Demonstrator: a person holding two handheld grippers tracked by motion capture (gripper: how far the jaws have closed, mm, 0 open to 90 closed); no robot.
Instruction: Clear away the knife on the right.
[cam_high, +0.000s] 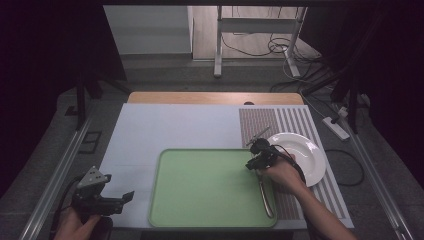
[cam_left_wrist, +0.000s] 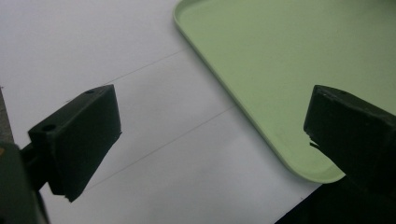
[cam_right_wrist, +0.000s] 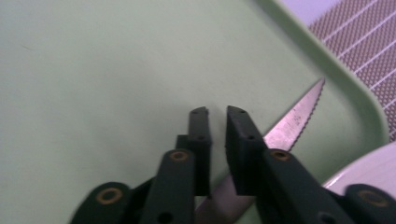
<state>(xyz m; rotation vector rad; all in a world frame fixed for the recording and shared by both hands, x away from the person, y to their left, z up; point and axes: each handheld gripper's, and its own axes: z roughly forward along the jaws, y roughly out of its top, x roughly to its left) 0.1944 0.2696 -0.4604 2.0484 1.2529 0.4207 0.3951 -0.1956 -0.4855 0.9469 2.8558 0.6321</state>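
A steel knife (cam_high: 266, 194) with a serrated blade (cam_right_wrist: 294, 119) lies along the right side of the green tray (cam_high: 200, 185), handle toward the near edge. My right gripper (cam_high: 255, 163) hovers over the blade end. In the right gripper view its jaws (cam_right_wrist: 217, 112) stand a narrow gap apart with nothing between them, and the knife lies on the tray (cam_right_wrist: 93, 70) underneath. A white plate (cam_high: 305, 155) sits just right of the tray. My left gripper (cam_high: 127, 196) rests at the near left, open wide and empty (cam_left_wrist: 212, 100), beside the tray's corner (cam_left_wrist: 280, 56).
A brown striped mat (cam_high: 290, 122) lies under the plate and along the tray's right edge. The white table cover (cam_high: 165, 125) stretches behind and left of the tray. Beyond the table stand a desk frame and floor cables (cam_high: 280, 47).
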